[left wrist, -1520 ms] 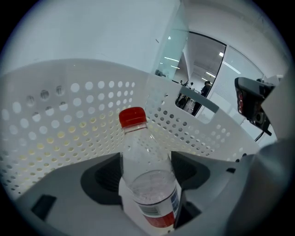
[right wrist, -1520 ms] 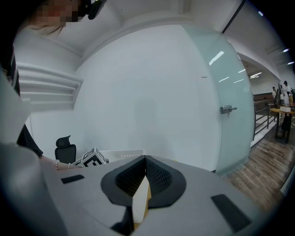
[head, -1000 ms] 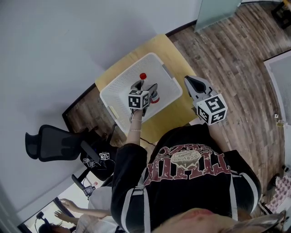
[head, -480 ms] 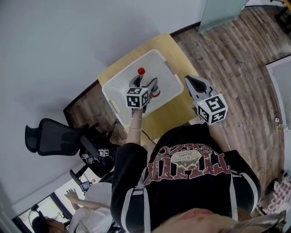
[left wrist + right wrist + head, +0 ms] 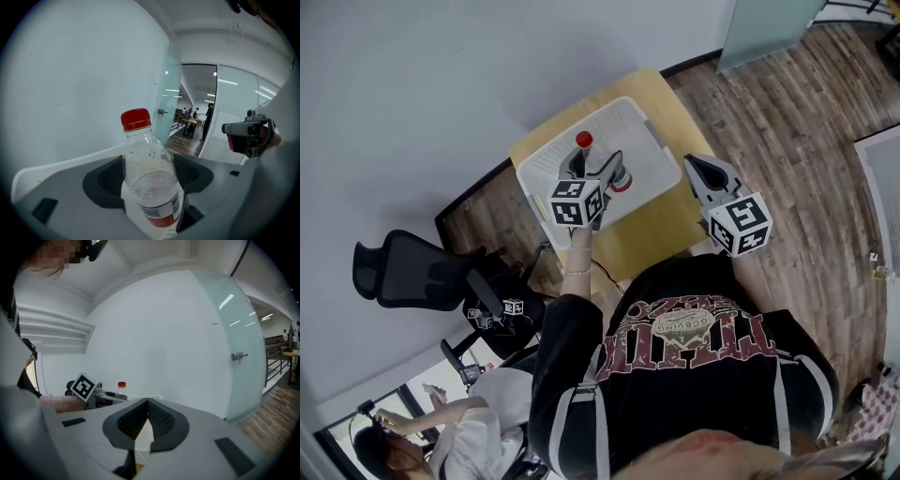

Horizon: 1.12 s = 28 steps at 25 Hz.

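A clear plastic bottle (image 5: 150, 178) with a red cap (image 5: 136, 119) and a red-and-white label stands upright between the jaws of my left gripper (image 5: 151, 187), which is shut on its body. In the head view that gripper (image 5: 593, 172) holds the bottle (image 5: 583, 142) in the air above the white perforated basket (image 5: 647, 173). The basket sits on a small yellow table (image 5: 661, 225). My right gripper (image 5: 705, 176) hangs over the table's right side, jaws closed with nothing between them (image 5: 146, 420). From the right gripper view I see the bottle (image 5: 122, 388) far off at the left.
A black office chair (image 5: 398, 272) stands on the wood floor at the left. A frosted glass door (image 5: 243, 348) is at the right of a white wall. A person (image 5: 431, 441) sits at the lower left of the head view.
My left gripper has lifted the bottle up out of the basket; the basket wall has dropped from its view. The right gripper has barely moved.
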{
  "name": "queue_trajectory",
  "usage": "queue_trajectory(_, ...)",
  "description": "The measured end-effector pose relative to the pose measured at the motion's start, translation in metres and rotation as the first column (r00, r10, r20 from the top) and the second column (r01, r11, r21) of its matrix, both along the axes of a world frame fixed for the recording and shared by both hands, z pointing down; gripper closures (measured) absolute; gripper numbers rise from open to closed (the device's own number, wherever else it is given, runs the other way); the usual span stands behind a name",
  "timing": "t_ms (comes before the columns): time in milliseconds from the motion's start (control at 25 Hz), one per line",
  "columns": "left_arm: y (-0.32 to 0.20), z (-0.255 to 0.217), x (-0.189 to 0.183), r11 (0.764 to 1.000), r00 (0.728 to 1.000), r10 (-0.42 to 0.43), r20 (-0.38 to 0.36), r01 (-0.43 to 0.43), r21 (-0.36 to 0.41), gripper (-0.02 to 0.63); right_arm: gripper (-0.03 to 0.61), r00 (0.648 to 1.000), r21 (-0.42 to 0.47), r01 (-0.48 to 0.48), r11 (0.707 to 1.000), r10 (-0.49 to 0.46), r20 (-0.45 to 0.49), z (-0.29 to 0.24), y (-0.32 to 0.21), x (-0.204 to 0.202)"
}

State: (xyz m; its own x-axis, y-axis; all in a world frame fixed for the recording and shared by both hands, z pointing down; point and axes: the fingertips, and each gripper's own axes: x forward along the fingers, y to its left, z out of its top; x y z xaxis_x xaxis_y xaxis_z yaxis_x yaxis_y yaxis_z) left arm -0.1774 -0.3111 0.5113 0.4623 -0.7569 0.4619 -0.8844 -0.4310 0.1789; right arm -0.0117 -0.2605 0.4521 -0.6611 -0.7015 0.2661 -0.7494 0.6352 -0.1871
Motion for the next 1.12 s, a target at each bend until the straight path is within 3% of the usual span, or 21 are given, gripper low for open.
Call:
queue_trajectory(520,0.033,-0.064,0.007,0.991,0.997,-0.027,-0.068,0.035,0.126,0.247,0.561,0.998,0.021,0.053,0.998,-0.054,0.024,-0.012,0.021,-0.012)
queue_trajectory(1120,0.065,-0.130,0.036,0.970,0.993,0.058,-0.101,-0.032,0.240,0.247,0.561,0.999,0.043,0.037,0.998,-0.039,0.031,-0.022,0.032,-0.005)
